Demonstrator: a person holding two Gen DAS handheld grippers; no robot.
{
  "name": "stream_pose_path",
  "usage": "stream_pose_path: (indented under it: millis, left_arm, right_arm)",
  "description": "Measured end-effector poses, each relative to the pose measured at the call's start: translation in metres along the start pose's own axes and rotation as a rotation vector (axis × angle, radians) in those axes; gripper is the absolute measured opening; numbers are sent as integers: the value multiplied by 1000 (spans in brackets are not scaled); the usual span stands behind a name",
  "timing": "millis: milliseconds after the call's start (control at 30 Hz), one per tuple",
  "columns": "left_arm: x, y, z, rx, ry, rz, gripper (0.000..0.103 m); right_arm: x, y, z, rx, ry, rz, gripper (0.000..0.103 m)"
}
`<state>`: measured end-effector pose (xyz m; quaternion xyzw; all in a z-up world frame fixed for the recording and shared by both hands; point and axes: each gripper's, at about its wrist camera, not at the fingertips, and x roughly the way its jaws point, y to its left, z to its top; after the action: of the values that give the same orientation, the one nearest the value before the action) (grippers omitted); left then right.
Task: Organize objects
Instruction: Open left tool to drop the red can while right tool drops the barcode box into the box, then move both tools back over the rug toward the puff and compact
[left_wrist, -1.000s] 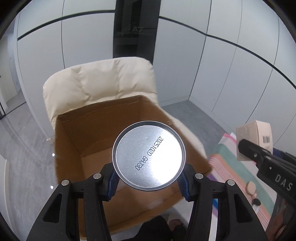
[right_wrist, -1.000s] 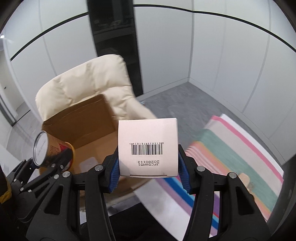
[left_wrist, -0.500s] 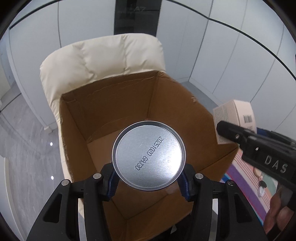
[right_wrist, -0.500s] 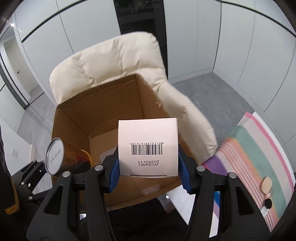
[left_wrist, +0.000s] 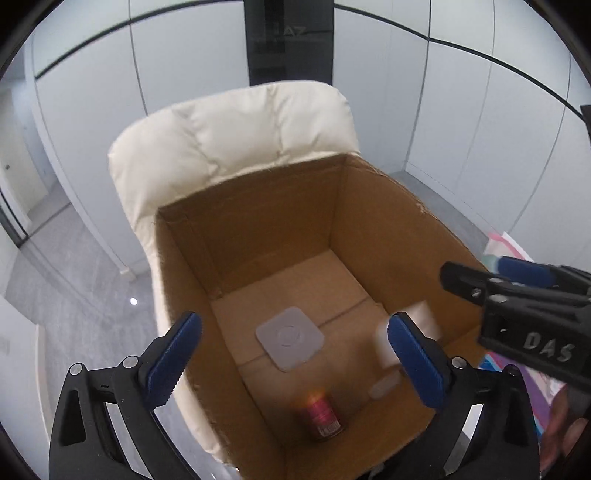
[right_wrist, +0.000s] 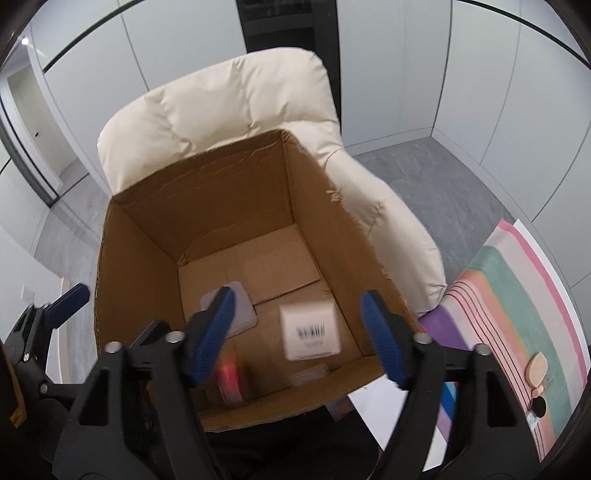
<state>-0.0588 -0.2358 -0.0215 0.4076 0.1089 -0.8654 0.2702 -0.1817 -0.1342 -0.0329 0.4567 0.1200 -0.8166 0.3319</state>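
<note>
An open cardboard box (left_wrist: 369, 229) (right_wrist: 317, 206) stands on a cream armchair. My left gripper (left_wrist: 295, 354) is open and empty above the box's near left side. A red can (left_wrist: 321, 413) (right_wrist: 231, 380) lies blurred on the box floor. My right gripper (right_wrist: 301, 332) is open and empty over the box; it also shows in the left wrist view (left_wrist: 517, 295). A white barcode carton (right_wrist: 310, 332) (left_wrist: 406, 336) is blurred inside the box below it. A grey square pad (left_wrist: 290, 338) (right_wrist: 240, 310) lies on the floor of the box.
The cream armchair (left_wrist: 236, 140) (right_wrist: 229, 118) backs the box. A striped rug (right_wrist: 517, 295) lies to the right with small items (right_wrist: 537, 369) on it. White wall panels surround the corner. A small clear item (right_wrist: 310, 373) lies in the box.
Both grippers have opened over the box. The can has left my left gripper and the white carton has left my right gripper; both are now down inside the box.
</note>
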Motion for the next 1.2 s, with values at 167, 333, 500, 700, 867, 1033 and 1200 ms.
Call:
stream_pose_path:
  millis: [167, 333, 500, 700, 867, 1033, 1200]
  left_arm:
    - [-2, -2, 1, -6, -7, 7, 102]
    - [-6, -14, 6, 3, -29, -17, 102]
    - [-9, -36, 9, 38, -42, -55, 102]
    - [-13, -65, 9, 75, -47, -99, 102]
    - [-16, -87, 8, 115, -62, -116, 102]
    - [-15, -106, 8, 132, -59, -143, 102]
    - [-18, -129, 6, 161, -59, -173, 102]
  right_arm:
    - [-12, -6, 1, 11, -42, -2, 89]
    - [-23, -20, -1, 29, -78, -32, 96]
    - [-32, -44, -7, 61, -93, -63, 97]
    - [-43, -77, -17, 113, -95, -97, 97]
    - [-53, -98, -27, 123, -105, -140, 97]
    - [-64, -119, -36, 148, -111, -174, 101]
    - [-75, -141, -46, 172, -111, -215, 102]
